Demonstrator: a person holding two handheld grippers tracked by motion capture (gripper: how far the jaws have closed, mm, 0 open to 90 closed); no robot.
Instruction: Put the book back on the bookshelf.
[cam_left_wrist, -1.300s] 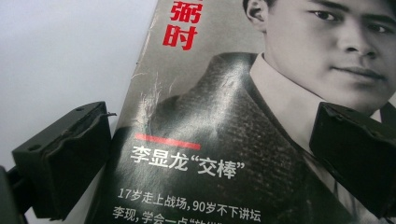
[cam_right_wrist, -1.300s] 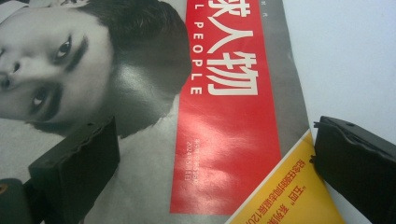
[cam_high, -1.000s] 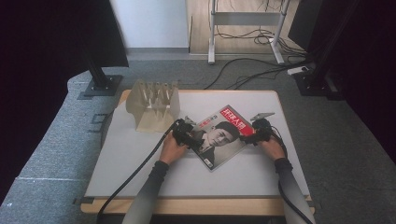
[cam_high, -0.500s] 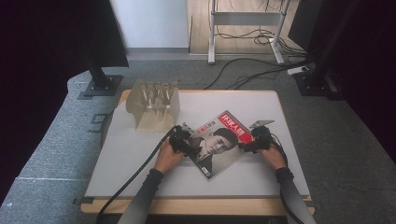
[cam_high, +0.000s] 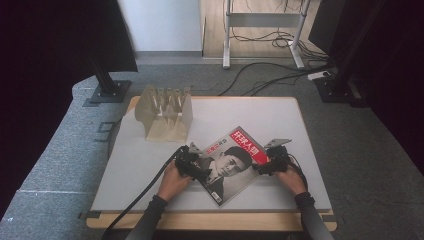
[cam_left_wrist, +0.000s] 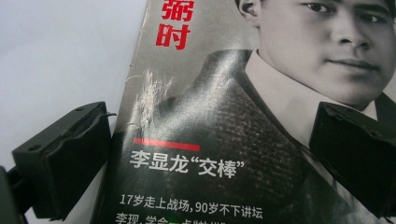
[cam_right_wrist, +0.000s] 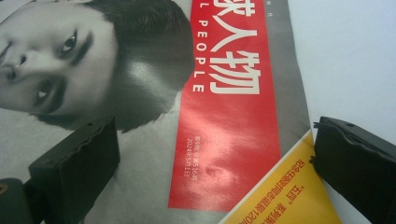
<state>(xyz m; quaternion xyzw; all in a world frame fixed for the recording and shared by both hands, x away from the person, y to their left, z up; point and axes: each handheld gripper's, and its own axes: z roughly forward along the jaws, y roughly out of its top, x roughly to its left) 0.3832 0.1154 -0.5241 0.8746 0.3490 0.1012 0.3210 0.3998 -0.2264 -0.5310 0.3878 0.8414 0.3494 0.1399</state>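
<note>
Spreading across the centre of the high view, the white table (cam_high: 150, 165) carries a magazine (cam_high: 227, 165) lying flat and skewed just below mid-frame, its red title band toward the upper right. A pale slotted rack (cam_high: 165, 112) stands upper left of it, apart. The left gripper (cam_high: 196, 169) sits at the magazine's left edge, jaws wide, straddling the worn spine. The right gripper (cam_high: 261, 166) sits at the right edge, jaws wide over the red band and yellow corner.
</note>
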